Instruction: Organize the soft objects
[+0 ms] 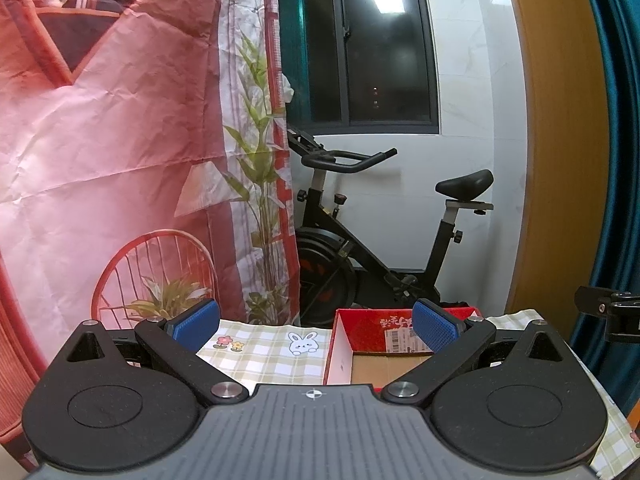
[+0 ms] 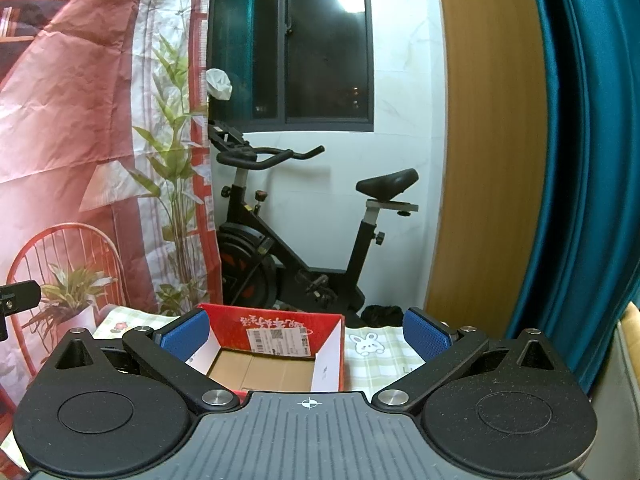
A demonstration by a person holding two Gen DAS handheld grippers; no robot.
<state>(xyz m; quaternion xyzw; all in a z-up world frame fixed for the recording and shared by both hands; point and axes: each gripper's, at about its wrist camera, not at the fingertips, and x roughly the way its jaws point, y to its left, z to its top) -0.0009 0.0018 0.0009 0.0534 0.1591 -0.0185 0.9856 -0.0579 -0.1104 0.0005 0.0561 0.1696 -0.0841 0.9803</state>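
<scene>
A red cardboard box with a brown floor and a shipping label stands open on the checked tablecloth; it looks empty. No soft objects show in either view. My left gripper is open above the table, its blue pads apart, with the box's left wall between them. In the right wrist view the same red box lies ahead, and my right gripper is open with nothing between its blue pads. A black part of the right gripper shows at the left view's right edge.
The green checked tablecloth carries bunny and flower prints. A printed red backdrop hangs at the left. A black exercise bike stands behind the table under a dark window. A wooden panel and a teal curtain rise at the right.
</scene>
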